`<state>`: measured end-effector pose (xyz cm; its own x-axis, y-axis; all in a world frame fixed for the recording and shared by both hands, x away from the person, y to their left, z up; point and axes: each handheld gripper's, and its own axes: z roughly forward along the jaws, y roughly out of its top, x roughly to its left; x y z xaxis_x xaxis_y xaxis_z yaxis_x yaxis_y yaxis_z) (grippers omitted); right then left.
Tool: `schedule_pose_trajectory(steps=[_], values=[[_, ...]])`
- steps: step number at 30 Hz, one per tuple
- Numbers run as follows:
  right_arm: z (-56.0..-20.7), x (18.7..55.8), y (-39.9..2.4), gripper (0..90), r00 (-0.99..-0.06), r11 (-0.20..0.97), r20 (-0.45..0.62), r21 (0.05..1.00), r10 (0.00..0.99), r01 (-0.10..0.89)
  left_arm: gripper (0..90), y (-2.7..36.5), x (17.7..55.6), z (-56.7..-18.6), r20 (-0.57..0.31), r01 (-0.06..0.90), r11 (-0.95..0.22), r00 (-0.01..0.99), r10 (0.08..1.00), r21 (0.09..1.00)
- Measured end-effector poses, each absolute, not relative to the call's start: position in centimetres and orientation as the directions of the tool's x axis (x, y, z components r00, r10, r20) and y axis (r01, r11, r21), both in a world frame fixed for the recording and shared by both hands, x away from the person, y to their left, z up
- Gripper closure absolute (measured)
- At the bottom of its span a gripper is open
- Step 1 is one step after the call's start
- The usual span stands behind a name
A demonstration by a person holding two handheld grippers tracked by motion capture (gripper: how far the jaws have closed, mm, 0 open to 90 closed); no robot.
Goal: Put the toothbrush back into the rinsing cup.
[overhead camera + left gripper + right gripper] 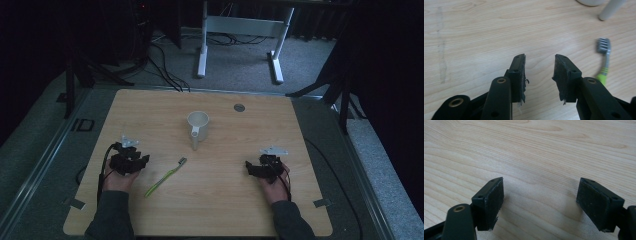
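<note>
Toothbrush [165, 176] flat, long axis diagonal, head seemingly toward mug [197, 125]; left hand-held gripper [539, 75] jaws apart, empty.

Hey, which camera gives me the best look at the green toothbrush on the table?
The high view: the whole toothbrush lies flat on the table, between the left gripper and the mug. The left gripper view shows its grey bristle head and a bit of green handle close up. The right gripper view looks onto bare wood.

In the left gripper view, the mug [592, 2] (top edge) is cut off; the toothbrush [604, 61] handle hides behind a jaw.
</note>
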<state>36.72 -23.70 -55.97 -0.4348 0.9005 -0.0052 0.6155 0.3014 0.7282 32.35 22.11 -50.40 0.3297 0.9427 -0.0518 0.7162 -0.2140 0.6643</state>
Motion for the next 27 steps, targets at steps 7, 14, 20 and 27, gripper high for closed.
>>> schedule_pose_trajectory(steps=[7, 14, 20, 27], values=[[-56.0, 36.7, -23.7, 21.6, -0.435, 0.301, -0.005, 0.729, 0.900, 0.615, 62.1, 21.2, 32.8, -49.4, -0.067, 0.719, -0.245, 0.376, 0.924, 0.650], [-56.0, 36.7, -23.7, 21.6, -0.435, 0.302, -0.006, 0.728, 0.900, 0.616, 63.6, 20.6, 33.3, -48.6, -0.085, 0.725, -0.269, 0.411, 0.908, 0.633], [-56.0, 36.7, -23.7, 21.6, -0.434, 0.301, -0.004, 0.728, 0.901, 0.617, 66.3, 20.0, 33.8, -48.2, -0.095, 0.733, -0.301, 0.444, 0.891, 0.610], [-56.0, 36.7, -23.7, 21.6, -0.434, 0.300, -0.004, 0.728, 0.901, 0.617, 66.9, 18.8, 34.2, -47.7, -0.073, 0.728, -0.351, 0.480, 0.874, 0.589]])
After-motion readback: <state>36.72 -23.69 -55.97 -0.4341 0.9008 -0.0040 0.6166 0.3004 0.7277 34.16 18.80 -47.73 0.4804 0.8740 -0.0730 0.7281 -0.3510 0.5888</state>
